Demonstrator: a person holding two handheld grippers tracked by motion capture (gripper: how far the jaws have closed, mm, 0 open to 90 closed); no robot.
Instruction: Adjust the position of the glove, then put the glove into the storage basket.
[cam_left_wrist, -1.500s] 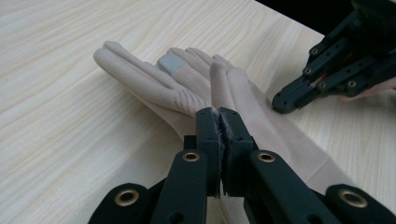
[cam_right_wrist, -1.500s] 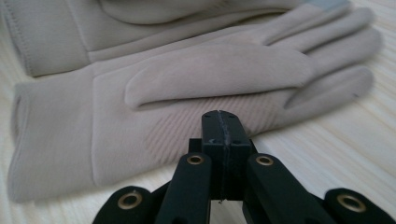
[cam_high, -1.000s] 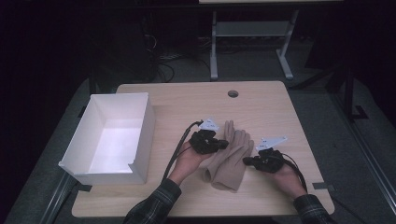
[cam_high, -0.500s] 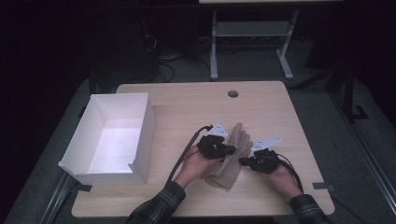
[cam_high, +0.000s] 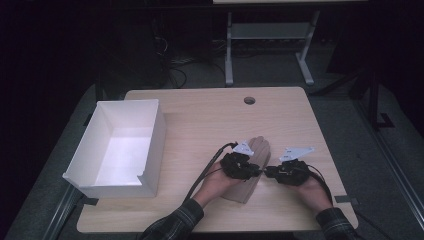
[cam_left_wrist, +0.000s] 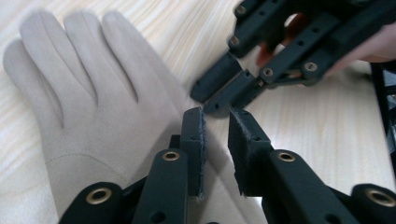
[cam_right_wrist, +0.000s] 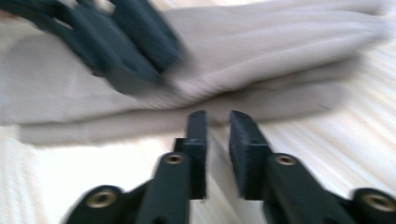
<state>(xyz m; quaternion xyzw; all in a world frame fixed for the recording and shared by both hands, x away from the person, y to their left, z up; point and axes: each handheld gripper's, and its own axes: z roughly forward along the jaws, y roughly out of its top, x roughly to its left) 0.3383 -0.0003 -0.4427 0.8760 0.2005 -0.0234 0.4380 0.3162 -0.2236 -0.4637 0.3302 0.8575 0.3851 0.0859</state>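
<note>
- A beige glove (cam_high: 252, 170) is seen lying flat on the wooden desk (cam_high: 200, 120), in the near right part of it, well apart from the white box (cam_high: 150, 145) that stands at the desk's left side.
- The glove's fingers are pointed away from the person, toward the round hole (cam_high: 249, 100) in the far part of the desk.
- The left claw (cam_high: 256, 172) is held over the glove's middle, at its right edge, with the person's left hand (cam_high: 220, 182) resting on the cuff end.
- In the left gripper view the left claw (cam_left_wrist: 215, 135) is shown with a narrow gap between its two black pads; the glove (cam_left_wrist: 88, 107) lies beneath and to the left of them, and no fabric is pinched in the gap.
- The jaws of the left claw have just been opening.
- The right claw (cam_high: 267, 172) is held just beside the glove's right edge, tip to tip with the left claw, and is carried by the right hand (cam_high: 305, 187).
- In the right gripper view the right claw (cam_right_wrist: 218, 122) is likewise parted by a small gap, with its tips at the glove's (cam_right_wrist: 280, 56) edge and nothing clamped between them.
- The jaws of the right claw have also just been opening.
- Both claws are therefore released, close to each other, at the glove's right side.
- The right gripper view is blurred, so whether its tips touch the fabric cannot be told.
</note>
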